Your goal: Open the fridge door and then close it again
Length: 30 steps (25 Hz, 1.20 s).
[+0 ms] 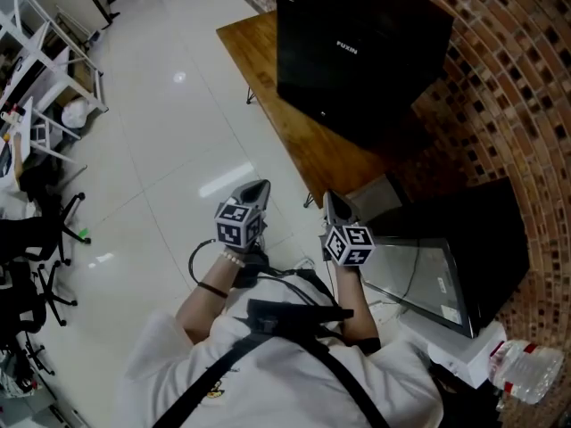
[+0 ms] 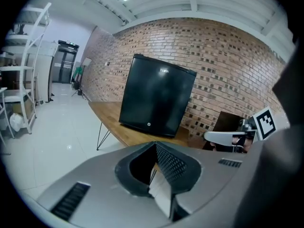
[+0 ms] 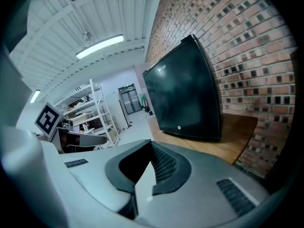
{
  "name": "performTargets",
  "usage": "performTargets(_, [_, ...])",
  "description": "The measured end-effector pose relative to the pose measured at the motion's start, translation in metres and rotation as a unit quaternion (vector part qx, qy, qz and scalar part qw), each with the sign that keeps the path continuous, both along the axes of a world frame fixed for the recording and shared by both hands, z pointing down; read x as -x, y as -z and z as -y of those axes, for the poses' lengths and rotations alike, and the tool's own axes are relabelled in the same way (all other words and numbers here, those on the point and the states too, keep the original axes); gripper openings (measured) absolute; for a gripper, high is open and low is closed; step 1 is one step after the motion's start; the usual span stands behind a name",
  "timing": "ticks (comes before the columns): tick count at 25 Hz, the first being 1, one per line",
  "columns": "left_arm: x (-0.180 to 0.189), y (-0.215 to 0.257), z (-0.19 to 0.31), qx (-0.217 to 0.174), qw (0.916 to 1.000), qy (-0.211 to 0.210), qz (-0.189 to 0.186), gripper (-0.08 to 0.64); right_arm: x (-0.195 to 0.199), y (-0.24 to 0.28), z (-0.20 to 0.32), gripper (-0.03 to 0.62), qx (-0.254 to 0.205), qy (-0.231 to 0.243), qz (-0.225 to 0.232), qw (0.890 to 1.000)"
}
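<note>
Black fridge (image 1: 361, 47), a small countertop model, stands on a wooden table (image 1: 303, 145) with its back to the brick wall (image 1: 522, 87), so its door (image 2: 156, 99) faces out over the pale floor (image 1: 178, 123) where someone can reach it. The door sits flush and closed, and no handle can be made out on its front.

The person (image 1: 277, 364) stands well apart from the table's near end and holds both tools close to the body. The left gripper (image 1: 257, 188) and the right gripper (image 1: 334, 205) sit side by side and angle slightly down toward the fridge. Each has its jaws pressed together with nothing between them, as both gripper views show, with the fridge well ahead of the tips.

Judged from this, the opening step is not yet begun. The closed, empty jaws and tucked-in arms suit an approach rather than a grasp. The next move would likely call for closing the gap and catching the door's free edge. Which edge that is cannot be told from here.
</note>
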<state>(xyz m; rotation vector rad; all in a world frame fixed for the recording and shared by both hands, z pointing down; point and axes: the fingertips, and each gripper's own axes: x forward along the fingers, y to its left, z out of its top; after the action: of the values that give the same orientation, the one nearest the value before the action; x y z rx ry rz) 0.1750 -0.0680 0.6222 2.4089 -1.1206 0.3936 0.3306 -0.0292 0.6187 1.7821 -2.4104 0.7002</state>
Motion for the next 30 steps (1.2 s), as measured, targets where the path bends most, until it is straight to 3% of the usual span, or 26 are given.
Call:
performTargets(5, [0.017,-0.007,-0.002,-0.003,1.0000,-0.002,0.006,0.000,0.009,-0.018,-0.020,0.000,0.015,0.003,0.017,1.000])
performTargets(10, [0.050,-0.008,0.033,-0.019,0.9994,-0.029,0.012,0.000,0.037,-0.019,0.002,0.000,0.016,-0.033,0.022,0.999])
performTargets(16, [0.127,-0.013,0.099,-0.014,0.9968,-0.078,0.013,0.000,0.109,-0.014,0.060,0.000,0.023,-0.124,0.039,0.991])
performTargets(20, [0.161,-0.010,0.129,-0.001,0.9949,-0.101,-0.004,0.000,0.153,-0.013,0.081,0.000,0.034,-0.134,0.019,0.990])
performTargets(23, [0.162,-0.012,0.134,0.008,0.9935,-0.113,-0.004,0.000,0.160,-0.011,0.074,0.000,0.041,-0.135,-0.013,0.990])
performTargets(26, [0.146,-0.008,0.128,0.007,0.9915,-0.130,-0.003,0.000,0.145,-0.008,0.052,0.000,0.053,-0.158,-0.015,0.986])
performTargets(30, [0.105,0.015,0.110,-0.025,0.9848,-0.172,-0.006,0.000,0.114,0.000,0.021,0.000,0.050,-0.182,-0.028,0.982])
